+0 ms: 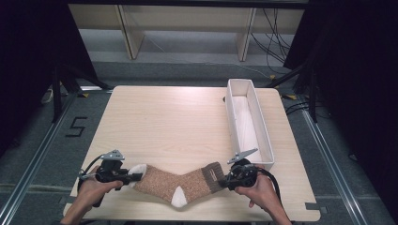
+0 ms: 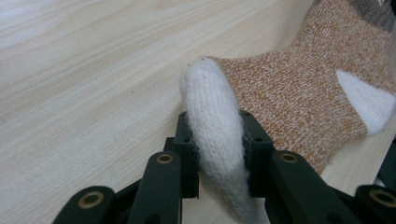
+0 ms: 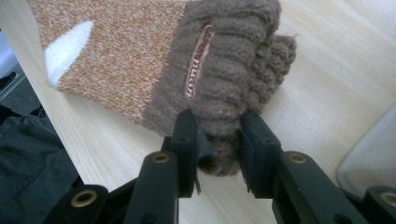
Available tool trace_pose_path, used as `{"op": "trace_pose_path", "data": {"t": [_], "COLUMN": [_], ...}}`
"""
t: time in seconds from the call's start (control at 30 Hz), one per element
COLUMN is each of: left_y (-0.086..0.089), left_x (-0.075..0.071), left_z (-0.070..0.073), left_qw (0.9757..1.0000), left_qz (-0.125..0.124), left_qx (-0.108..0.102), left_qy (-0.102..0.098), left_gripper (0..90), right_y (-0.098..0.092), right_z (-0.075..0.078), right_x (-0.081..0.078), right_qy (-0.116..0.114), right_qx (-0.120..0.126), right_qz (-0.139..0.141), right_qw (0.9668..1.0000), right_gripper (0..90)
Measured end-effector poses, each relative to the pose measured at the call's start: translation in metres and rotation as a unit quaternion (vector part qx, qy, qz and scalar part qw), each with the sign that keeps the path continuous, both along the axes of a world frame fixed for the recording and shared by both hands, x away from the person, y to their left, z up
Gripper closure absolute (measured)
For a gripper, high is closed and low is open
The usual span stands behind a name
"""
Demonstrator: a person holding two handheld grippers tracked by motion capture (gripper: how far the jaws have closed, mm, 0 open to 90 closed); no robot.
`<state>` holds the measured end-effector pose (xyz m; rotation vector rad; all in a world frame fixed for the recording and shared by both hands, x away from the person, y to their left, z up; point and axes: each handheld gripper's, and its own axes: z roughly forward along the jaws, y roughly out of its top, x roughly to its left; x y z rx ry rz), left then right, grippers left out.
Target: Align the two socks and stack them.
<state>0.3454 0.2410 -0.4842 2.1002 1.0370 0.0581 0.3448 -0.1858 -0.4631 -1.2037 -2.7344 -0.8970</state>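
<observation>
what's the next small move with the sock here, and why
Probably lift both ends together and carry the sock toward the white bin. The left gripper is clamped on the white toe, the right gripper on the brown cuff, and the sock lies stretched near the table's front edge.
</observation>
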Motion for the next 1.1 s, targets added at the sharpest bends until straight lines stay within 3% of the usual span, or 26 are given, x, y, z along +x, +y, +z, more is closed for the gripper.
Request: {"op": "trace_pose_path", "data": {"t": [0.03, 0.07, 0.13, 0.17, 0.27, 0.33, 0.37, 0.47, 0.57, 0.6, 0.7, 0.73, 0.8, 0.83, 0.87, 0.93, 0.97, 1.03, 1.1], "left_y": [-0.002, -0.002, -0.004, -0.005, -0.005, -0.002, 0.001, 0.007, 0.01, 0.011, 0.007, 0.004, 0.0, -0.001, -0.003, -0.008, -0.009, -0.01, -0.008], "left_x": [-0.001, -0.002, -0.006, -0.007, -0.01, -0.009, -0.009, -0.011, -0.013, -0.012, -0.01, -0.009, -0.006, -0.004, -0.003, -0.001, -0.001, -0.001, 0.004], "left_z": [-0.003, -0.003, -0.005, -0.006, -0.009, -0.007, -0.004, 0.007, 0.012, 0.014, 0.01, 0.008, 0.008, 0.008, 0.011, 0.017, 0.021, 0.023, 0.014], "left_qw": [1.0, 1.0, 0.9999, 0.9999, 0.9999, 1.0, 0.9998, 0.9994, 0.999, 0.9992, 0.9995, 0.9994, 0.9987, 0.9984, 0.9978, 0.9973, 0.9972, 0.9971, 0.9975], "left_qz": [0.003, -0.002, -0.008, -0.008, -0.007, 0.001, -0.001, 0.019, 0.031, 0.022, 0.005, 0.004, -0.002, -0.005, -0.007, -0.01, -0.004, 0.002, 0.006], "left_qx": [-0.004, 0.002, 0.006, 0.009, 0.01, 0.006, 0.017, 0.018, 0.009, 0.016, 0.026, 0.03, 0.047, 0.049, 0.055, 0.054, 0.044, 0.029, 0.045], "left_qy": [-0.004, -0.002, 0.0, -0.001, -0.001, -0.005, -0.008, -0.023, -0.032, -0.029, -0.016, -0.018, -0.019, -0.028, -0.037, -0.049, -0.06, -0.07, -0.053], "left_gripper": [72.2, 72.2, 71.9, 71.7, 69.6, 63.3, 58.8, 50.6, 50.5, 50.9, 57.6, 60.6, 69.8, 76.3, 79.8, 80.8, 80.8, 80.5, 78.7], "right_y": [-0.001, -0.001, -0.003, -0.002, -0.005, -0.004, -0.004, -0.005, -0.007, -0.009, -0.008, -0.006, -0.007, -0.006, -0.006, -0.005, -0.005, -0.005, -0.006], "right_z": [-0.003, -0.003, -0.006, -0.006, -0.01, -0.011, -0.011, -0.007, -0.001, 0.0, -0.001, 0.0, -0.002, -0.002, -0.003, -0.003, -0.003, -0.005, -0.005], "right_x": [0.001, -0.002, -0.001, -0.003, -0.002, -0.004, -0.005, -0.005, -0.007, -0.006, -0.007, -0.009, -0.008, -0.009, -0.008, -0.008, -0.009, -0.007, -0.008], "right_qy": [-0.008, 0.007, 0.0, 0.014, 0.005, 0.013, 0.014, -0.008, -0.02, -0.035, -0.036, -0.024, -0.034, -0.021, -0.028, -0.026, -0.019, -0.029, -0.028], "right_qx": [-0.001, -0.007, -0.01, -0.014, -0.011, -0.017, -0.018, -0.019, -0.014, -0.007, -0.001, -0.004, -0.007, -0.008, -0.01, -0.011, -0.01, -0.005, -0.014], "right_qz": [0.005, -0.005, 0.005, -0.01, 0.001, -0.015, -0.019, -0.012, -0.021, -0.011, -0.013, -0.02, -0.009, -0.016, -0.01, -0.013, -0.014, -0.002, -0.01], "right_qw": [1.0, 0.9999, 0.9999, 0.9998, 0.9999, 0.9997, 0.9996, 0.9997, 0.9995, 0.9993, 0.9993, 0.9995, 0.9994, 0.9996, 0.9995, 0.9995, 0.9997, 0.9996, 0.9995], "right_gripper": [69.7, 69.6, 69.2, 68.9, 67.2, 64.2, 62.2, 56.1, 52.4, 52.4, 53.5, 54.1, 54.9, 55.6, 56.2, 57.1, 57.1, 57.3, 57.4]}}
